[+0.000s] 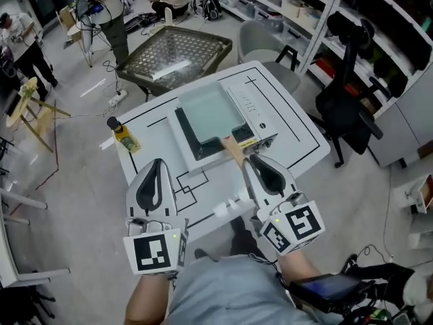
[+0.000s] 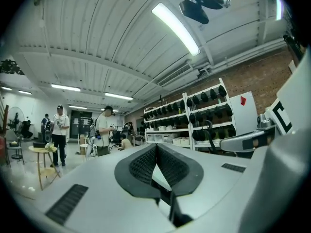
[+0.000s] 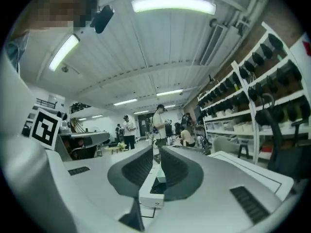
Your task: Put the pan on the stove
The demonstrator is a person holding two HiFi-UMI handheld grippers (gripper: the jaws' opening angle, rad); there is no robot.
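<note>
Pan on the stove – both grippers low in the frame, gripping nothing.
The square pan (image 1: 208, 110) sits on the stove (image 1: 191, 143) at mid-frame on the white table (image 1: 298, 141), its wooden handle (image 1: 234, 151) pointing down-frame. The left gripper (image 1: 160, 162) has its fingertips pressed together. The right gripper (image 1: 253, 160), just beside the handle, shows a narrow slit between its jaws – empty.

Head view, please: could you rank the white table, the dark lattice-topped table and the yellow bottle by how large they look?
1. white table, by far the largest.
2. dark lattice-topped table; it stands farther from the camera, so it probably looks smaller than it is.
3. yellow bottle, clearly the smallest.
</note>
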